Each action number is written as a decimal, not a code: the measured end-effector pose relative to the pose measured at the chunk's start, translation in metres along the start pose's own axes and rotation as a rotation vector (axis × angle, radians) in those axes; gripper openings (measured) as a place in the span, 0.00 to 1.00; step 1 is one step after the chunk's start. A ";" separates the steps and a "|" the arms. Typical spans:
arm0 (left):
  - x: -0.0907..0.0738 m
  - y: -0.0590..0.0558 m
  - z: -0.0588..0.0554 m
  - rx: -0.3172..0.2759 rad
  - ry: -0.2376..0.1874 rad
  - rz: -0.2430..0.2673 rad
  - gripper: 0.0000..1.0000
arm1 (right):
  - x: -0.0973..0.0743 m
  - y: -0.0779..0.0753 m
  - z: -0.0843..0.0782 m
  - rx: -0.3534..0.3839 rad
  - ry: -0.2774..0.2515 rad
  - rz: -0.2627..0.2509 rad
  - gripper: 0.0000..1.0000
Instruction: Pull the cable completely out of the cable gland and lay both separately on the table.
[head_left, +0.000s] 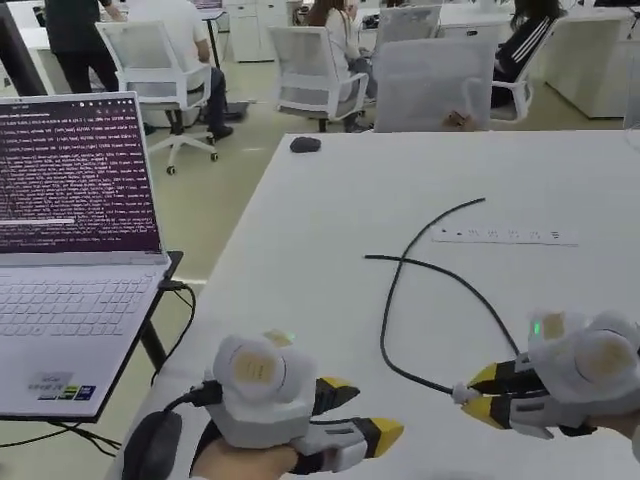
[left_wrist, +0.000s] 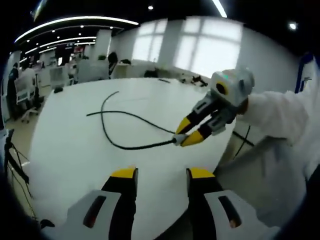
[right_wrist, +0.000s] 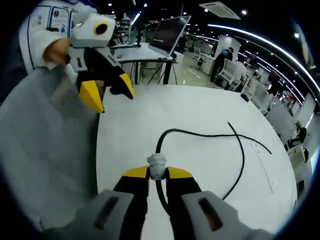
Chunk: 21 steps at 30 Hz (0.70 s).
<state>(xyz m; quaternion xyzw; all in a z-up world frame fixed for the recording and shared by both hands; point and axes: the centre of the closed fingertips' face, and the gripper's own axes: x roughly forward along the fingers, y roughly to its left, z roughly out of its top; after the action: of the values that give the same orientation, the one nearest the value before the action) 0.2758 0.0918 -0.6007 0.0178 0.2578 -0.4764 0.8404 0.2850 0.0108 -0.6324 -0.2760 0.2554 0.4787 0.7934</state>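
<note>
Cable gland (right_wrist: 156, 164), white plastic, pinched in right claw (right_wrist: 158, 173); thin black cable (head_left: 383, 325) trails looping; left claw (left_wrist: 157, 173) agape, empty.

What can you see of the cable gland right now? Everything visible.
The cable gland is a small, pale grey fitting, plastic by the look, with a rounded, stepped shape. It is clamped between the yellow jaw tips of the right gripper, near the front edge of the white table. The black cable is threaded through it: one length leaves its far end and loops across the table, and another runs back between the jaws. Whether the gland touches the tabletop cannot be told.
</note>
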 end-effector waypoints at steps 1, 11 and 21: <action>0.000 -0.002 0.004 -0.002 -0.011 -0.017 0.40 | -0.005 0.001 0.005 -0.017 -0.006 -0.008 0.12; -0.014 -0.040 0.064 0.208 -0.071 -0.204 0.41 | -0.047 0.020 0.058 -0.190 -0.098 -0.062 0.12; -0.022 -0.060 0.077 0.186 -0.108 -0.342 0.32 | -0.068 0.045 0.100 -0.355 -0.217 -0.087 0.12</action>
<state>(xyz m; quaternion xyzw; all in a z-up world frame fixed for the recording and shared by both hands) 0.2498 0.0555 -0.5112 0.0258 0.1663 -0.6342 0.7547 0.2305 0.0546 -0.5234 -0.3690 0.0681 0.5085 0.7750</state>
